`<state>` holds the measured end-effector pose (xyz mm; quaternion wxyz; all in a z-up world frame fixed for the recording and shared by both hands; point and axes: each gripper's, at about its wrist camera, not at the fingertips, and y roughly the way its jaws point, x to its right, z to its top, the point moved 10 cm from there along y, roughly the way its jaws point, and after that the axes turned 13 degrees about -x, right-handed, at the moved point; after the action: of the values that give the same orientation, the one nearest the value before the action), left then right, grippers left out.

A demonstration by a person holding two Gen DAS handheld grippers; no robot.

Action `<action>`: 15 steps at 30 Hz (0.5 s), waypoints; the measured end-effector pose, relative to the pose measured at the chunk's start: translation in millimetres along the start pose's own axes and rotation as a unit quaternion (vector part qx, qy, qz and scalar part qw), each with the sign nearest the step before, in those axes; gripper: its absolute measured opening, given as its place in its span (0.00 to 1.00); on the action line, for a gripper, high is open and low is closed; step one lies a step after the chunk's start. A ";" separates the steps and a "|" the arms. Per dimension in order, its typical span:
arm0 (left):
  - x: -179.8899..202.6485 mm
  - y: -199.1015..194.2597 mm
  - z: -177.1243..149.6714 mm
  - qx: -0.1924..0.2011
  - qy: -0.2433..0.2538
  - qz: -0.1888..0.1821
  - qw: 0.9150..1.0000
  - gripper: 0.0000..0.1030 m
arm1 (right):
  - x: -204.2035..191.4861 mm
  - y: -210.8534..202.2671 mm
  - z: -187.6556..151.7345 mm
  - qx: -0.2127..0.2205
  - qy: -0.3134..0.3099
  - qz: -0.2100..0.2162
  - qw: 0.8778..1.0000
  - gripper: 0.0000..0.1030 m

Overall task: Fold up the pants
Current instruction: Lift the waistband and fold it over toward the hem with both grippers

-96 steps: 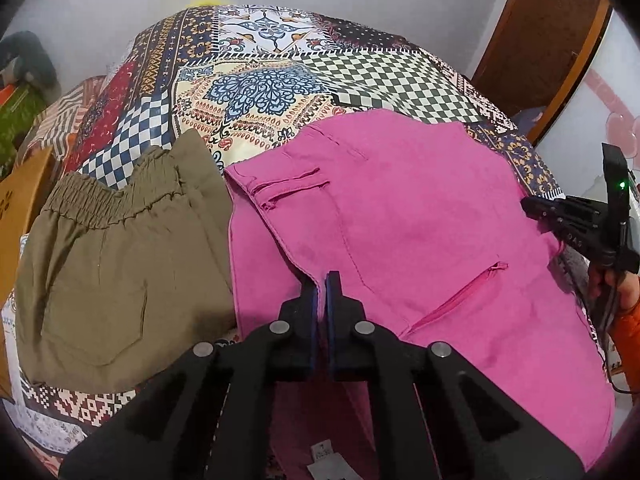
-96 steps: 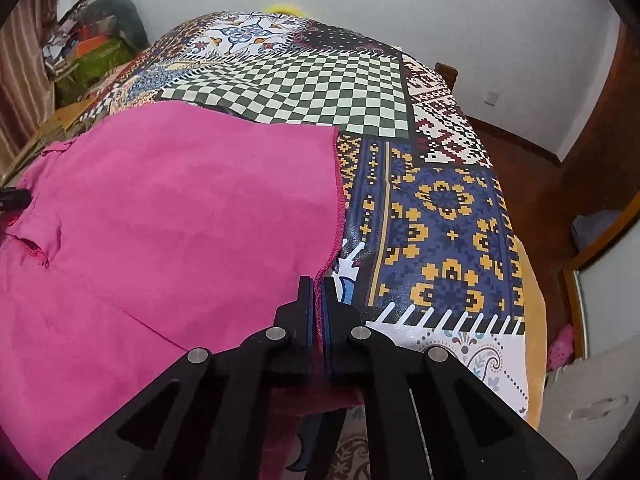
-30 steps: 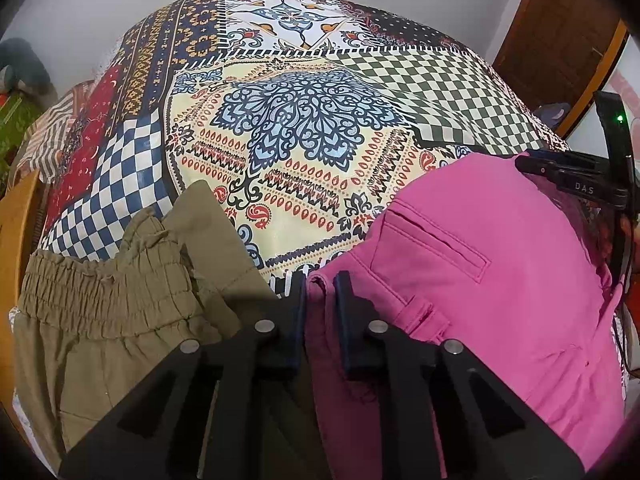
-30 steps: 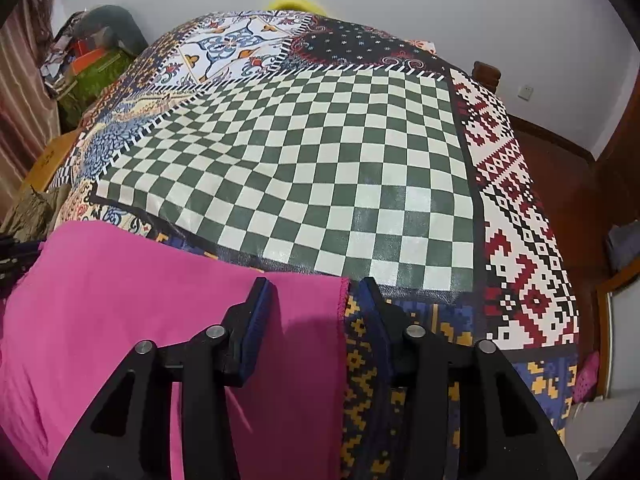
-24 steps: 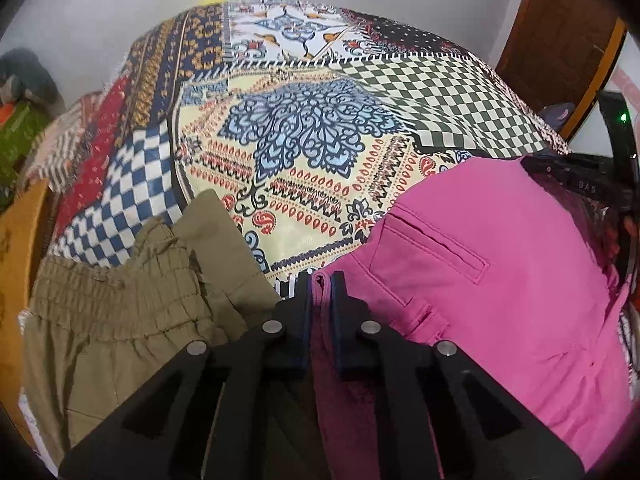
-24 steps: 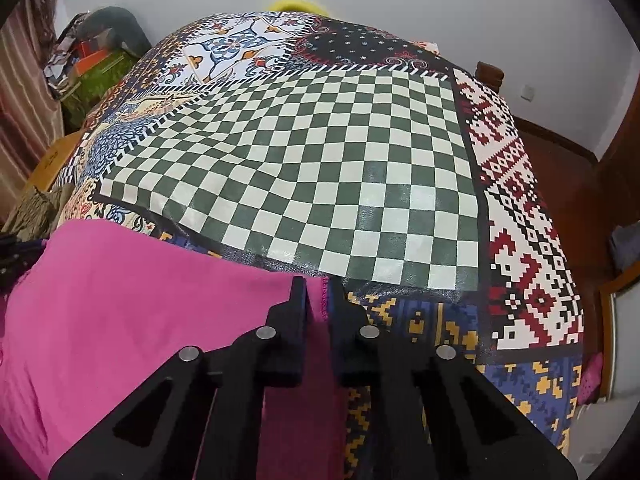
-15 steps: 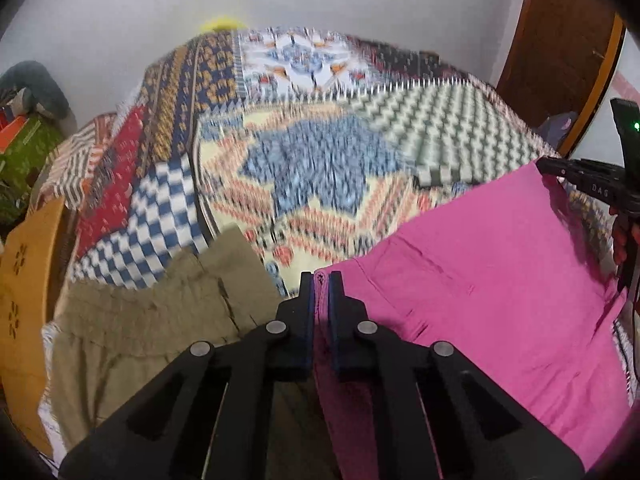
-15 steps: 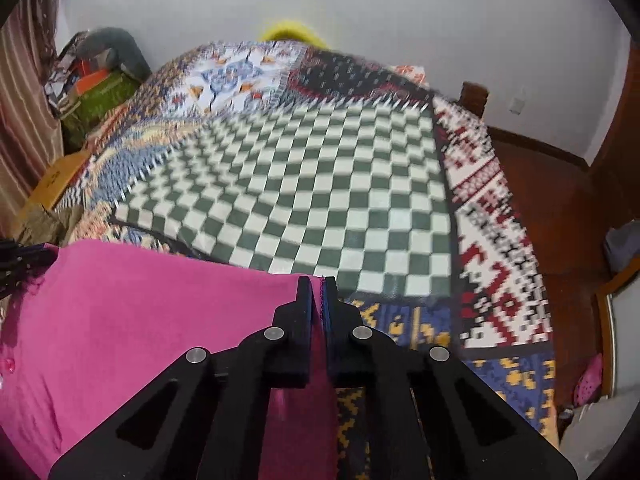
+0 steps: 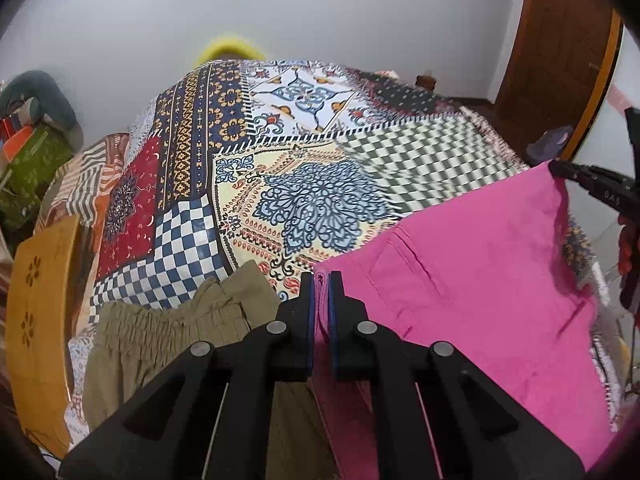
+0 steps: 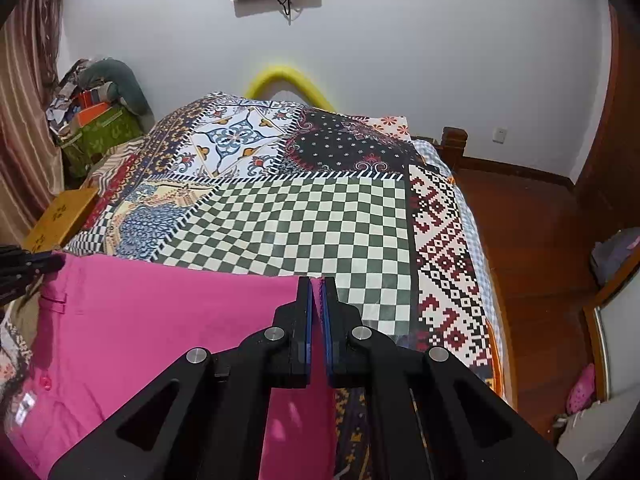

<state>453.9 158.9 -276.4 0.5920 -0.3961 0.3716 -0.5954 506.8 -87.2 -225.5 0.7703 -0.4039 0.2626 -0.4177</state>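
Note:
The pink pants [image 9: 480, 292] hang stretched between my two grippers, lifted above the patchwork bedspread [image 9: 304, 184]. My left gripper [image 9: 321, 280] is shut on the waistband corner next to a back pocket. My right gripper [image 10: 317, 284] is shut on the other top corner of the pink pants [image 10: 160, 320]. The right gripper also shows at the right edge of the left wrist view [image 9: 560, 170]. The left gripper shows at the left edge of the right wrist view [image 10: 56, 262].
Olive-green pants [image 9: 168, 344] with an elastic waist lie on the bed, left of the pink pants. A wooden stool [image 9: 40, 320] stands at the bed's left side. Boxes and clutter [image 10: 96, 120] sit by the far left wall. A wooden door [image 9: 560, 60] is at the right.
Both grippers opened briefly, then shut on the upper corners of the folded pink pants. They have since lifted them up off the bed.

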 end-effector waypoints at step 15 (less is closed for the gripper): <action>33.4 -83.7 -47.9 0.015 0.009 -0.042 0.999 0.06 | -11.7 -81.8 -50.3 0.026 0.019 0.023 0.999 0.04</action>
<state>376.3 126.1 -218.7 0.5689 -0.3972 0.3507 -0.6289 428.1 -124.1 -182.8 0.7847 -0.3696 0.2762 -0.4139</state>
